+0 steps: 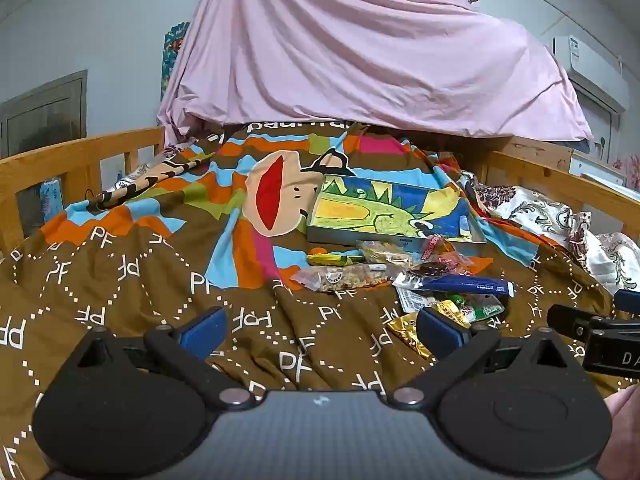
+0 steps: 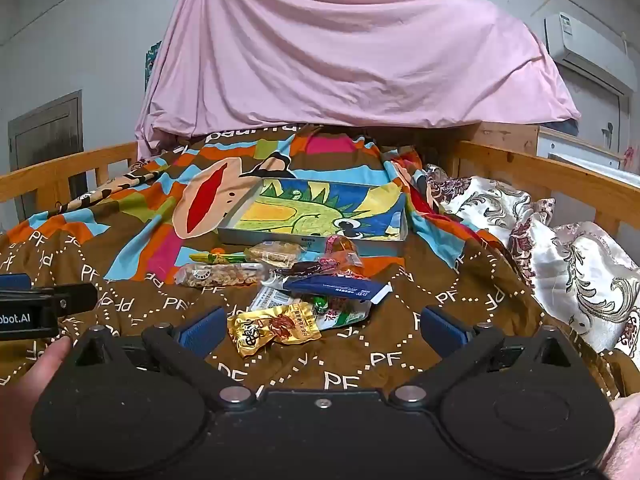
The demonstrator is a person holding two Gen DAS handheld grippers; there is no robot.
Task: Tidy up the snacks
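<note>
A pile of snack packets lies on the brown patterned bedspread (image 1: 132, 280): a clear bag of nuts (image 1: 348, 278) (image 2: 220, 274), a blue packet (image 1: 464, 285) (image 2: 340, 286), a gold packet (image 1: 412, 332) (image 2: 276, 330), a green one (image 1: 480, 308) and several more. Behind the pile sits a shallow grey tray (image 1: 340, 237) (image 2: 380, 247) with a dinosaur picture on its floor. My left gripper (image 1: 322, 332) stands open over bare bedspread, left of the pile. My right gripper (image 2: 322, 328) is open too, and the gold packet lies just ahead, between the lines of its fingers, untouched.
Wooden bed rails (image 1: 80, 156) (image 2: 552, 172) run along both sides. A pink sheet (image 1: 360, 52) hangs draped across the far end. A floral quilt (image 2: 580, 264) is bunched at the right. Each gripper shows at the other view's edge, with a hand behind it.
</note>
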